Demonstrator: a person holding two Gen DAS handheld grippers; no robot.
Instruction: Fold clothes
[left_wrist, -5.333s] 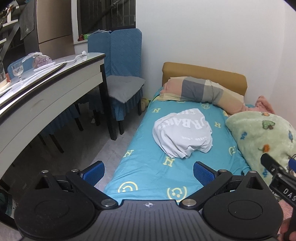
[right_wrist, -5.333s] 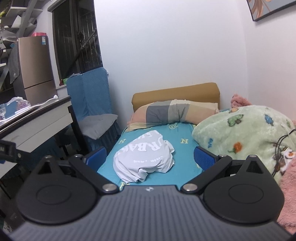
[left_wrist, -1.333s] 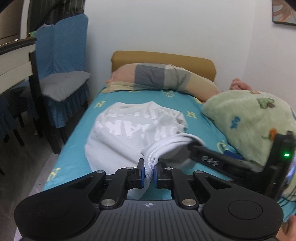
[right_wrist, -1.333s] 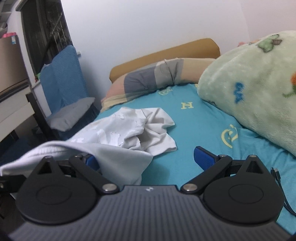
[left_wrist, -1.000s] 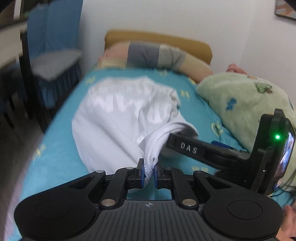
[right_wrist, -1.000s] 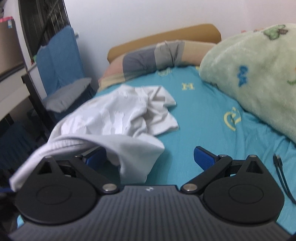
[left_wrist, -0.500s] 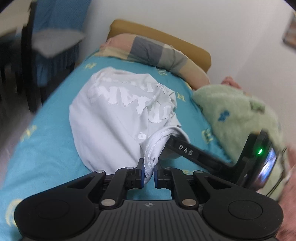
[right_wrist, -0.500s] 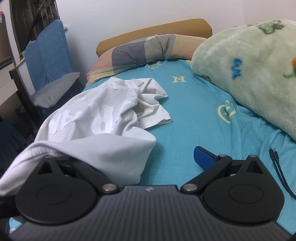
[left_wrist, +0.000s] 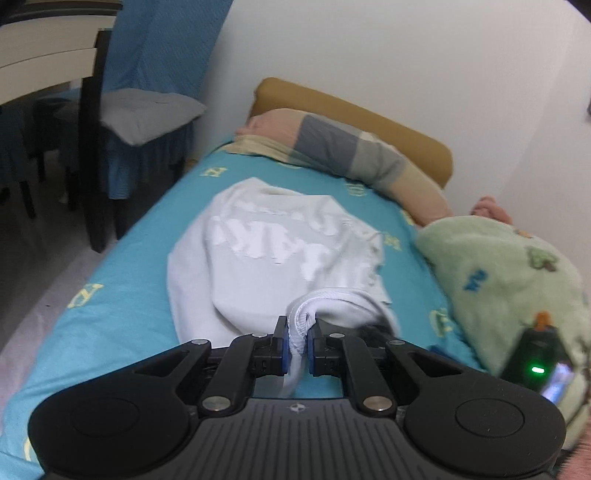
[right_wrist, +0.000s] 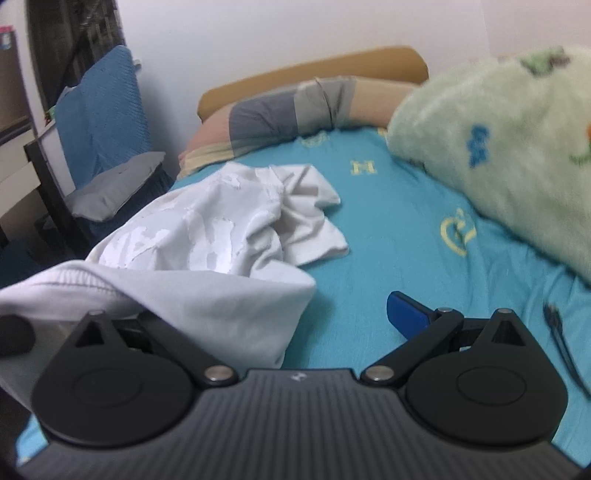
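Observation:
A white T-shirt (left_wrist: 277, 251) with a pale print lies crumpled on the teal bed sheet (left_wrist: 122, 280). My left gripper (left_wrist: 295, 343) is shut on a ribbed edge of the shirt at its near side and holds that edge up off the sheet. In the right wrist view the T-shirt (right_wrist: 207, 221) hangs over the left finger of my right gripper (right_wrist: 273, 314) and hides it. The blue right fingertip (right_wrist: 402, 310) stands wide apart over bare sheet, so this gripper is open. Its housing with a green light (left_wrist: 535, 365) shows at the right of the left wrist view.
A striped pillow (left_wrist: 351, 155) and tan headboard (left_wrist: 369, 118) are at the far end. A green fleece blanket (right_wrist: 498, 133) fills the bed's right side, with a dark cable (right_wrist: 561, 332) beside it. Left of the bed stand a blue chair with grey cushion (left_wrist: 147, 114) and a table (left_wrist: 44, 70).
Both grippers came from open and away to the shirt. The left one shut on the ribbed edge and has kept it raised. The right stays open as fabric slid over its left finger.

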